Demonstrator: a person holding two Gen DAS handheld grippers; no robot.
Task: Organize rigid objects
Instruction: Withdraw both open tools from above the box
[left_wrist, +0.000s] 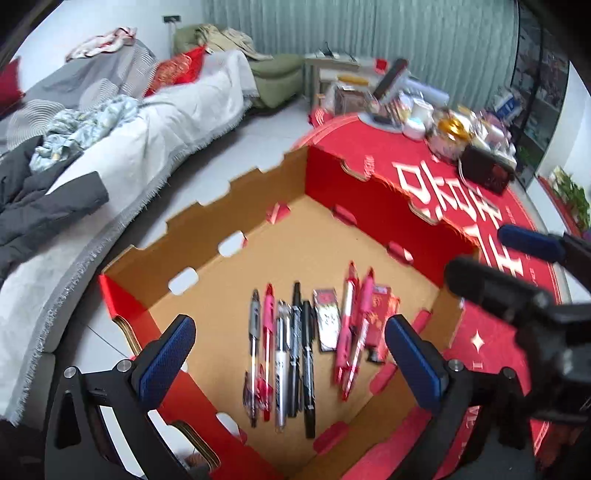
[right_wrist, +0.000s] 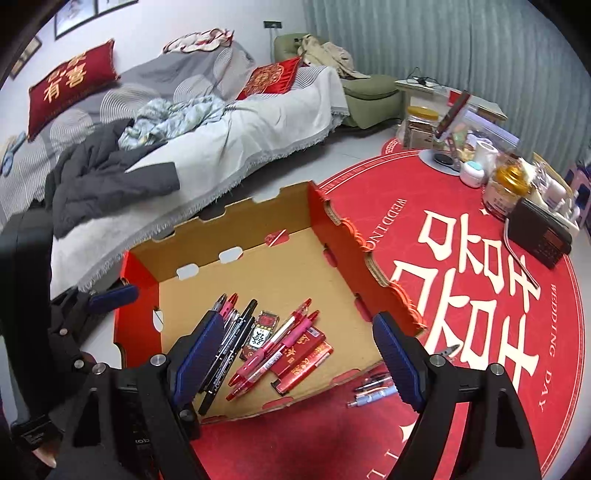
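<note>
Pens (left_wrist: 291, 354) lie side by side on the floor of an open red cardboard box (left_wrist: 388, 206), grouped near its front wall: dark and pink ones to the left, two pink-red pens (right_wrist: 273, 350) to the right, small red packets (right_wrist: 303, 363) and a card between and beside them. The tidy rows suggest sorting by kind, so that each group stays easy to see and lift.

Both claws stand released and empty. The left gripper (left_wrist: 291, 354) hovers above the pens with its blue pads well clear on either side. The right gripper (right_wrist: 295, 354) hangs over the box's near right corner, nothing between its fingers.

A few more pens (right_wrist: 371, 391) lie outside the box on the red round mat (right_wrist: 480, 295), just beyond the near wall; they are probably next to go in.

The box's far half is bare, leaving ample room for further items. Its scalloped walls (right_wrist: 373, 273) stand upright all round, so entry is from above only, and a low approach risks catching the rim. To the far right, jars and a black radio (right_wrist: 539, 236) crowd the mat; to the left, a sofa (right_wrist: 258, 122) draped with blankets lies well apart.
</note>
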